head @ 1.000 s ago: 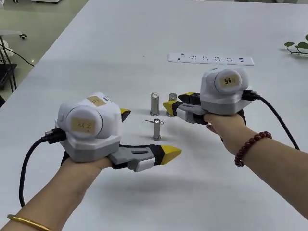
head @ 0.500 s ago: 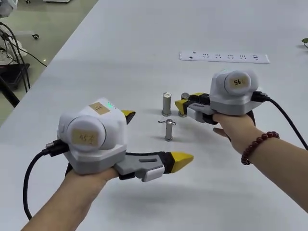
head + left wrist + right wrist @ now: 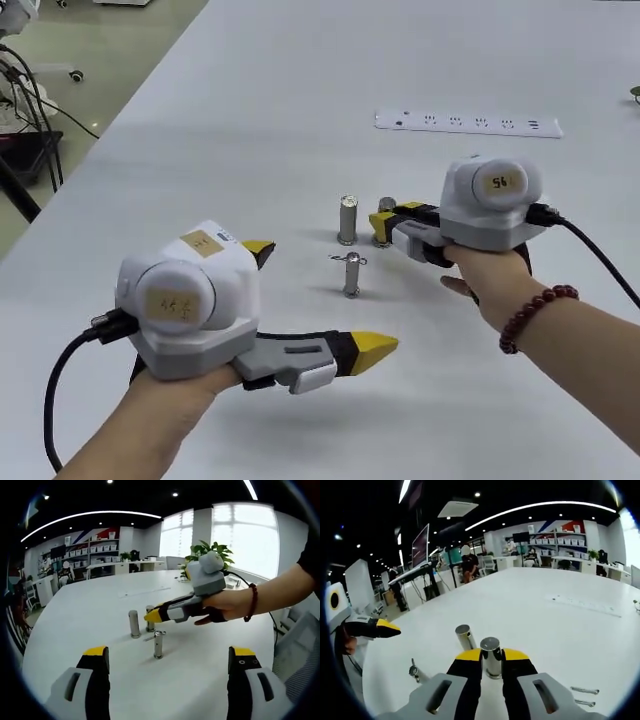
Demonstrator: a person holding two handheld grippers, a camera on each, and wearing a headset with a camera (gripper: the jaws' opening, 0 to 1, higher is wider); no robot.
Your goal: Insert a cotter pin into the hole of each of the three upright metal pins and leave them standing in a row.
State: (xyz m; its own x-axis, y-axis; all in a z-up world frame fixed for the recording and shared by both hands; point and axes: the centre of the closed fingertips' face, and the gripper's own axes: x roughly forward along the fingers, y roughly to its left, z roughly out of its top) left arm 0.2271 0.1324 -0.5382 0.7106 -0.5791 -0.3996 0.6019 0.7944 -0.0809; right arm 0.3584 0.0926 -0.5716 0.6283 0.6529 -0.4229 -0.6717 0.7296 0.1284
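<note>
Three short metal pins stand upright on the white table (image 3: 250, 130). The nearest pin (image 3: 352, 273) (image 3: 158, 644) has a cotter pin through its top. A bare pin (image 3: 347, 220) (image 3: 465, 636) stands behind it. My right gripper (image 3: 381, 226) (image 3: 491, 656) is shut on the third pin (image 3: 386, 205) (image 3: 491, 661), yellow tips on both sides of it. My left gripper (image 3: 315, 297) (image 3: 168, 653) is open, held low in front of the pins and touching nothing. Two loose cotter pins (image 3: 585, 691) lie on the table to the right.
A white power strip (image 3: 468, 122) (image 3: 585, 605) lies across the far side of the table. The table's left edge (image 3: 110, 110) drops to the floor, where cables and a stand are. A plant (image 3: 207, 550) stands beyond the right hand.
The head camera has shifted, so the scene sits a little further right. My left gripper has sunk slightly toward me, still open. The right gripper stays clamped on its pin.
</note>
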